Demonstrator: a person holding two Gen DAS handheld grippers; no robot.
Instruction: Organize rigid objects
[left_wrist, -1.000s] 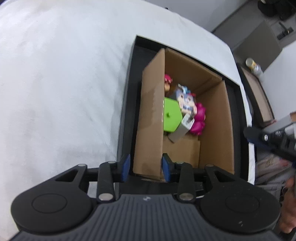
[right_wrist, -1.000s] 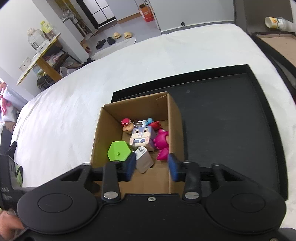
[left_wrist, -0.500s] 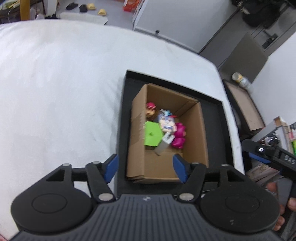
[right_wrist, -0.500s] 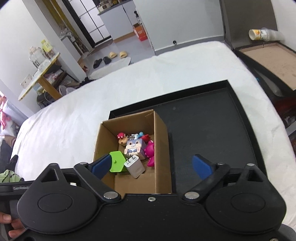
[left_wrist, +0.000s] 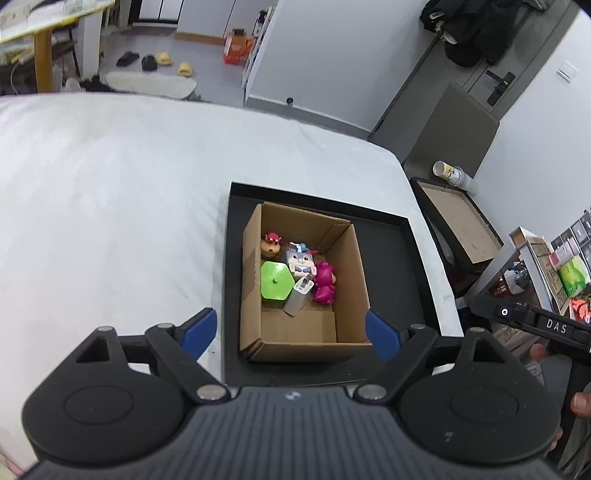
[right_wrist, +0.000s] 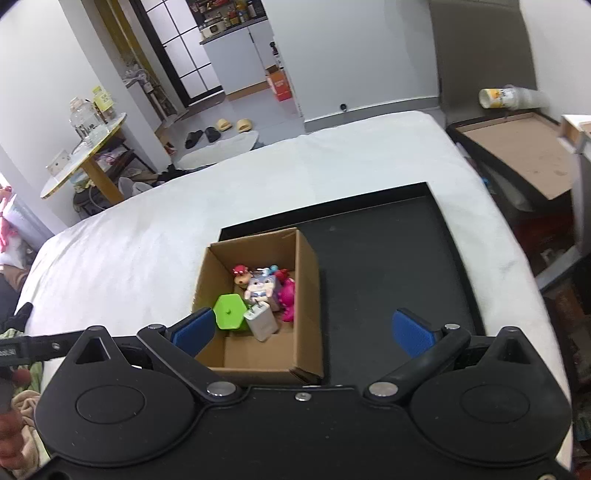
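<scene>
An open cardboard box (left_wrist: 349, 258) (right_wrist: 308, 288) stands on a black tray (left_wrist: 399, 266) (right_wrist: 388, 258) on the white bed. Inside lie a green hexagonal block (left_wrist: 275, 280) (right_wrist: 229, 312), a white charger (left_wrist: 298, 301) (right_wrist: 261, 323), a grey rabbit cube (left_wrist: 301, 258) (right_wrist: 260, 288), a pink figure (left_wrist: 325, 282) (right_wrist: 287, 295) and a small red-capped figure (left_wrist: 270, 243) (right_wrist: 242, 275). My left gripper (left_wrist: 291, 334) is open and empty, high above the box's near edge. My right gripper (right_wrist: 303, 330) is open and empty, also above the box.
The white bed (left_wrist: 110, 192) (right_wrist: 147, 229) spreads left and behind the tray. A second flat box with a cup (left_wrist: 452, 173) (right_wrist: 506, 98) sits past the bed's right edge. Shelves (left_wrist: 554, 266) stand at the right; a table (right_wrist: 81, 147) and slippers are far left.
Both grippers have opened wide and pulled back upward from the box. The left gripper has let go of the box wall; the box and toys look smaller now.
</scene>
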